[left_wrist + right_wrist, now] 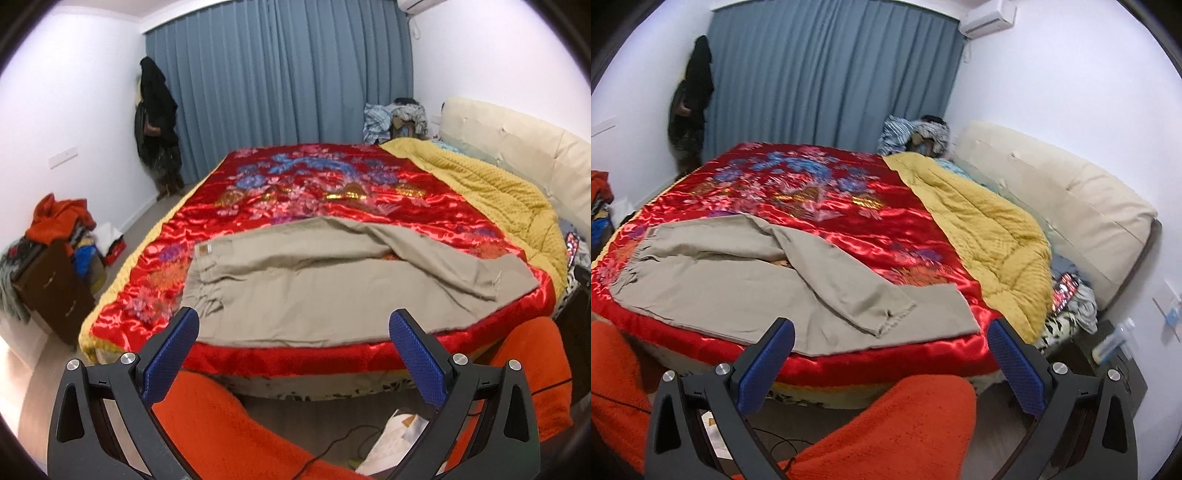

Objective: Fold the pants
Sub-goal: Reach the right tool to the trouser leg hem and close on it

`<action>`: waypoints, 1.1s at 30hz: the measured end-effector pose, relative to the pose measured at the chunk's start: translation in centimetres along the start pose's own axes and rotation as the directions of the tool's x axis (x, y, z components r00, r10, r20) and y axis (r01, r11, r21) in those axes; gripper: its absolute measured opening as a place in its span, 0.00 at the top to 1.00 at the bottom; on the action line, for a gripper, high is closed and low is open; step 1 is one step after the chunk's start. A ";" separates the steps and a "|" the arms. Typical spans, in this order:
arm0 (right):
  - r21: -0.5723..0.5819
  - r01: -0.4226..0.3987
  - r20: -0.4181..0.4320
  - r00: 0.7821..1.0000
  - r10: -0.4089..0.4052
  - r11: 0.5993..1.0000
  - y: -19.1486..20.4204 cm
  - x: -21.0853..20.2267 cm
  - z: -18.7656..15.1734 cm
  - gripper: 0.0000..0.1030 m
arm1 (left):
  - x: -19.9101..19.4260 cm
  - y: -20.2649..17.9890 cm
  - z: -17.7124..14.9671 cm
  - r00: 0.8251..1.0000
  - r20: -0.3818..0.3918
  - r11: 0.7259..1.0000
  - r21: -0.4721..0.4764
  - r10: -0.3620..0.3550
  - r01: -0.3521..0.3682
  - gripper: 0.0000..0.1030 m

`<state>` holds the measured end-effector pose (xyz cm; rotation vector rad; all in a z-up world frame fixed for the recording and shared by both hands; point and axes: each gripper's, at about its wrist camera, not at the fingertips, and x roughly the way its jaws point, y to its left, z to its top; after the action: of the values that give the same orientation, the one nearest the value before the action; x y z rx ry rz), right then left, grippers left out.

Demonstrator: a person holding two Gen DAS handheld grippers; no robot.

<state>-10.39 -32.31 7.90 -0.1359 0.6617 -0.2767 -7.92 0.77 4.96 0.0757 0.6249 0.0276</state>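
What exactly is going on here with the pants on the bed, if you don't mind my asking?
A person holding a gripper in each hand is set to fold the khaki pants, which lie spread across the red satin bedspread with one leg draped loosely over the other. No fold looks made yet. The left gripper and right gripper both hover open at the near edge of the bed, touching nothing. The person's orange-clad legs show below.

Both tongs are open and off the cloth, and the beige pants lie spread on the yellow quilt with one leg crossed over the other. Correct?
Not quite. The beige pants lie on the red satin cover, as the right wrist view shows; the yellow quilt sits beside them, toward the headboard. Left tongs and right tongs are open, off the cloth, one leg crossed.
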 end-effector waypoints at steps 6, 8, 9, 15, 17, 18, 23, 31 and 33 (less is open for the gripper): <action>0.002 -0.001 -0.027 1.000 0.001 1.000 -0.3 0.5 -0.3 0.00 | 0.2 0.0 -0.2 1.000 -0.006 1.000 -0.002 0.004 -0.004 0.00; 0.001 0.002 -0.032 0.999 -0.002 1.000 -0.3 0.6 -0.4 0.00 | 0.2 -0.2 -0.2 1.000 -0.007 1.000 0.000 0.002 -0.002 0.00; 0.003 0.001 -0.036 0.999 -0.001 1.000 -0.3 0.7 -0.4 0.00 | 0.2 -0.2 -0.2 1.000 -0.008 1.000 0.002 0.001 -0.001 0.00; 0.010 -0.001 -0.056 0.998 0.002 1.000 -0.4 1.1 -0.8 0.00 | 0.4 -0.5 -0.4 1.000 -0.010 1.000 0.011 -0.004 0.004 0.00; 0.012 -0.011 -0.061 0.998 0.012 1.000 -0.3 1.2 -1.0 0.00 | 0.5 -0.6 0.0 1.000 -0.001 1.000 0.024 -0.015 0.015 0.00; 0.013 -0.020 -0.063 0.998 0.021 1.000 -0.3 1.3 -1.0 0.00 | 0.5 -0.7 0.6 1.000 0.011 0.999 0.034 -0.023 0.022 0.00; -0.018 -0.194 -0.007 0.981 0.194 0.981 1.7 0.9 0.4 0.00 | -2.0 0.4 6.8 0.953 0.295 0.995 -0.046 -0.071 0.088 0.00; -0.068 -0.480 0.226 0.847 0.482 0.875 6.2 -0.1 2.8 0.00 | 5.2 -0.8 7.9 0.954 0.166 0.948 -0.161 -0.250 0.276 0.00; -0.067 -0.535 0.213 0.817 0.536 0.842 7.0 1.3 1.8 0.00 | 8.2 -1.3 6.1 0.960 0.055 0.943 -0.177 -0.276 0.282 0.00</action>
<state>-6.87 -25.95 7.10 0.0212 0.4501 0.2869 2.33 -0.46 4.99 -0.1915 0.5964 -0.1902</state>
